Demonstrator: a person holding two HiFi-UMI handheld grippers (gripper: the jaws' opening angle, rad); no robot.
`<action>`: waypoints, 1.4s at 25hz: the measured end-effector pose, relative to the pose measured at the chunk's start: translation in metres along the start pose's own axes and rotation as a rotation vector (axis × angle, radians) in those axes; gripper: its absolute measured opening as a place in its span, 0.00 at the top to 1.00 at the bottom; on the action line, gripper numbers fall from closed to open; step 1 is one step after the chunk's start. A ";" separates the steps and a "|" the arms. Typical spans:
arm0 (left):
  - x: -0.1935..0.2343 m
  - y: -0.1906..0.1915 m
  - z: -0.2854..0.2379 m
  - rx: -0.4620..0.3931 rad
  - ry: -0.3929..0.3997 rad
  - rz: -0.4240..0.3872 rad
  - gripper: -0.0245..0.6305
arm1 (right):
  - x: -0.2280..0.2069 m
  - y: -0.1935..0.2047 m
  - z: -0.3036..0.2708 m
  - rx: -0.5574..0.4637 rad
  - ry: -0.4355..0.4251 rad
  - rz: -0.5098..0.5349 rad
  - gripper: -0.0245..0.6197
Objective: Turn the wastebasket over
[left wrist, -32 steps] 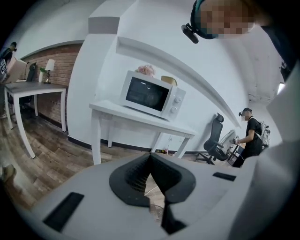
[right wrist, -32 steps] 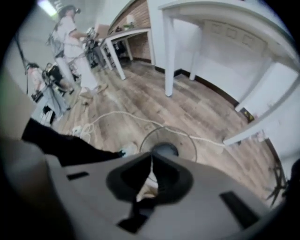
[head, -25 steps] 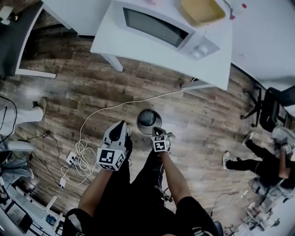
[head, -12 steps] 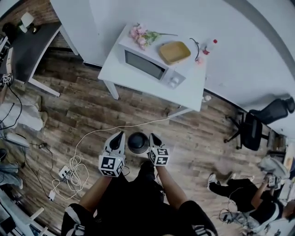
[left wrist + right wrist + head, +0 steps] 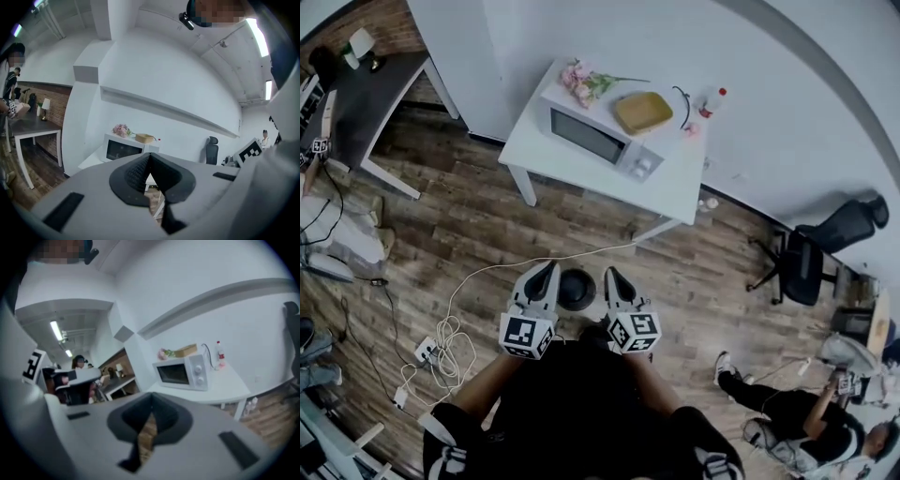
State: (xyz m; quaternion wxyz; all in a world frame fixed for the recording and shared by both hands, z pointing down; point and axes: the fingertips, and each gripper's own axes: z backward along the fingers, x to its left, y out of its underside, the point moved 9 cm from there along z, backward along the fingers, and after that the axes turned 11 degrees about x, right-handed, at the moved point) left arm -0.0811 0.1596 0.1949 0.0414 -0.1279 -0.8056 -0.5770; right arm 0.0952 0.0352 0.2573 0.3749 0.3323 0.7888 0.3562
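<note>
Left gripper (image 5: 547,269) and right gripper (image 5: 610,275) hover above wastebasket (image 5: 576,289).

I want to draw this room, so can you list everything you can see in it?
wastebasket: one, dark, on the wooden floor, not held
table: one, white, by the wall
microwave: one, white, on the table
flowers: one bunch, pink, on the microwave
tray: one, yellowish, on the microwave
bottle: one, red cap, on the table beside the microwave
cable: one, white, across the floor
office chair: one, black, at the right
desk: one, dark, upper left
seated person: one, dark clothes, lower right
left gripper: one, grey, shut, empty
right gripper: one, grey, shut, empty
</note>
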 end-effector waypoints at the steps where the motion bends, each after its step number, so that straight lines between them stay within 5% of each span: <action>1: -0.002 -0.004 0.004 -0.016 0.005 -0.017 0.91 | 0.005 -0.006 0.009 -0.020 -0.005 0.012 0.91; 4: -0.007 -0.007 0.015 -0.038 0.006 -0.040 0.91 | 0.020 -0.017 0.033 -0.076 0.005 0.036 0.91; 10: -0.009 0.005 0.019 -0.048 0.001 0.061 0.91 | 0.026 -0.012 0.044 -0.103 -0.004 -0.032 0.91; 16: -0.004 0.000 0.019 -0.042 0.024 -0.004 0.91 | 0.033 -0.003 0.039 -0.084 0.000 -0.026 0.91; 35: -0.001 0.007 0.020 -0.032 0.032 0.005 0.91 | 0.033 -0.003 0.037 -0.073 0.018 0.007 0.91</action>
